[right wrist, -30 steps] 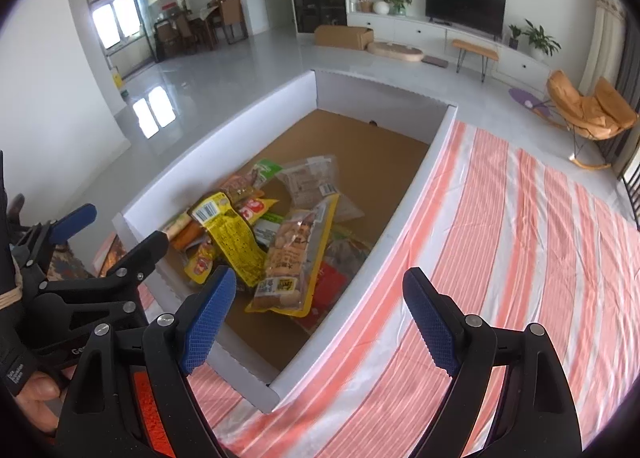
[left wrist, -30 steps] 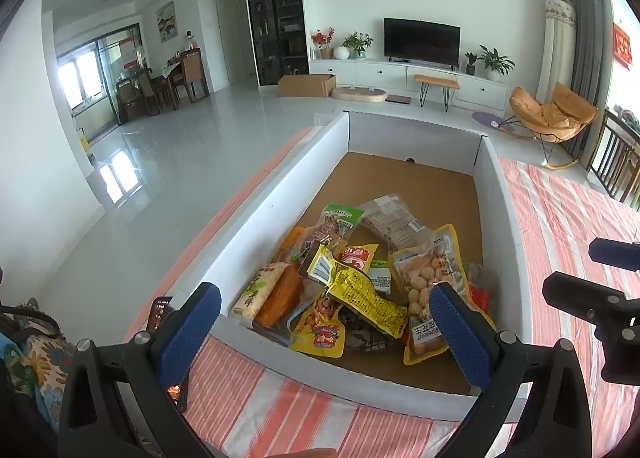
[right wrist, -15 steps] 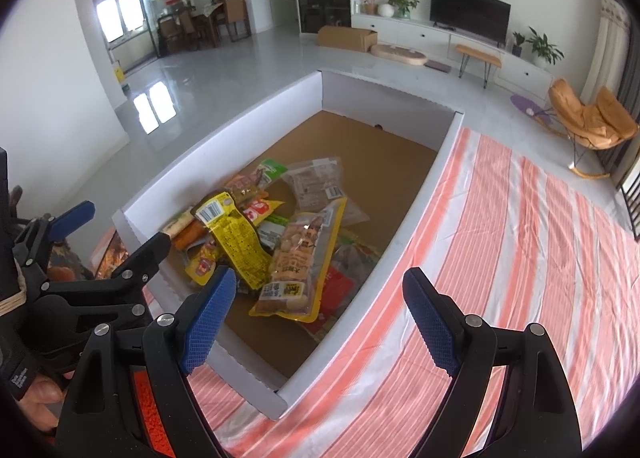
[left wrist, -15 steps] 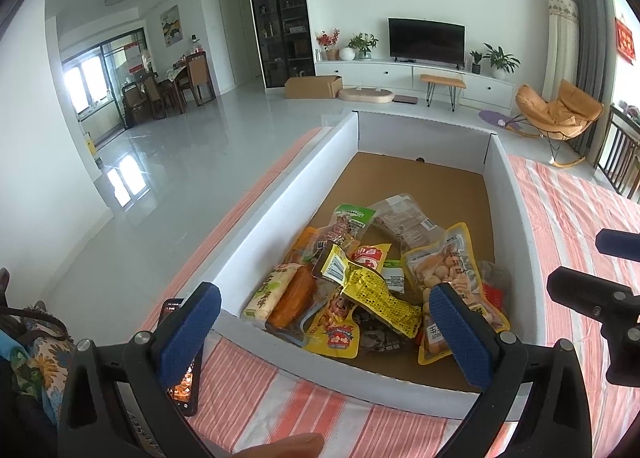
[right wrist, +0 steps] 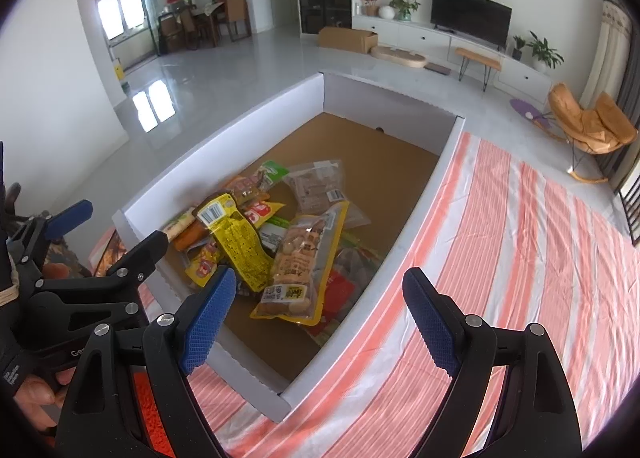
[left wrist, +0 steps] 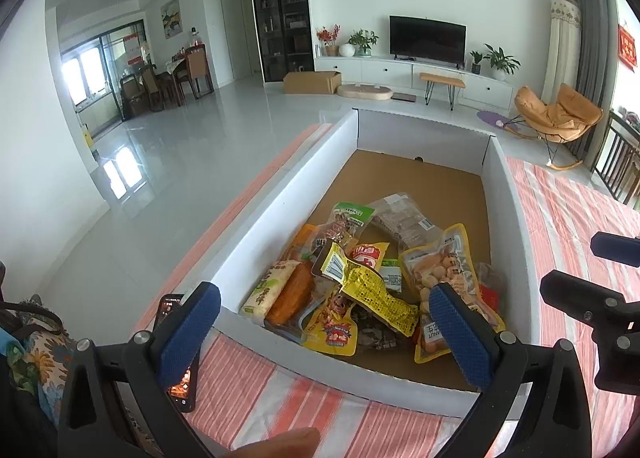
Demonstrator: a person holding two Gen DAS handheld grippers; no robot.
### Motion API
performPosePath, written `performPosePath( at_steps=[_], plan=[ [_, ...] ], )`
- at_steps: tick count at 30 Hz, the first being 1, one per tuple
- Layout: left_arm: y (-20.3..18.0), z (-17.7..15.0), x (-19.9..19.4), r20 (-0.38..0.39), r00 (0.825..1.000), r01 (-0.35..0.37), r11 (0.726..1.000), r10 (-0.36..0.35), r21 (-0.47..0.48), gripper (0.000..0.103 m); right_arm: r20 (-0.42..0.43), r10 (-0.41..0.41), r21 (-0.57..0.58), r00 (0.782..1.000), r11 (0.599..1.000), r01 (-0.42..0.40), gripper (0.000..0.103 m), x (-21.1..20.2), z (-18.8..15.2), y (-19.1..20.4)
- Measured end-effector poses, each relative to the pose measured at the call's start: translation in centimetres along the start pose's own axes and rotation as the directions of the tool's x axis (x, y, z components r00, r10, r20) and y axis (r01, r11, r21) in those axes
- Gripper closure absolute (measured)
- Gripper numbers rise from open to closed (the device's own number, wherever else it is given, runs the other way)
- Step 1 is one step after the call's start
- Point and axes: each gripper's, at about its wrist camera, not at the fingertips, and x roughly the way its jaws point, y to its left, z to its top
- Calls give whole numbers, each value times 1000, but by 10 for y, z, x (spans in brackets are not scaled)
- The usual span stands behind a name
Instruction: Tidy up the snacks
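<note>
A white-walled cardboard box [left wrist: 280, 210] [right wrist: 420, 194] lies on a striped cloth and holds a heap of snack packets at its near end. On top lie a long yellow packet [left wrist: 372, 294] [right wrist: 240, 242] and a clear yellow-edged bag of round snacks [left wrist: 444, 270] [right wrist: 304, 262]. My left gripper [left wrist: 324, 322] hovers open over the box's near wall, nothing between its blue pads. My right gripper [right wrist: 320, 318] hangs open above the box's near right corner, also empty. Each gripper shows in the other's view: the right gripper [left wrist: 600, 298] and the left gripper [right wrist: 104, 254].
A phone [left wrist: 180, 354] with a lit screen lies on the orange-and-white striped cloth [right wrist: 520, 258] left of the box. A fingertip [left wrist: 280, 444] shows at the bottom edge. Beyond the table is a glossy tiled floor, a TV unit and an orange chair [left wrist: 560, 114].
The left view has pulled back slightly, bringing the phone and a fingertip into sight. The right view drew back a little from the box. Both grippers stayed open and the snacks lie as before.
</note>
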Motion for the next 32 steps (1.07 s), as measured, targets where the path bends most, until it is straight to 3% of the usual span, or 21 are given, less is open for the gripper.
performPosePath(
  at_steps=[32],
  plan=[
    [6, 1, 9, -35, 999, 23, 999, -24, -29, 0, -14, -5, -14, 1000, 1000, 5, 15, 7, -4, 4]
  ],
)
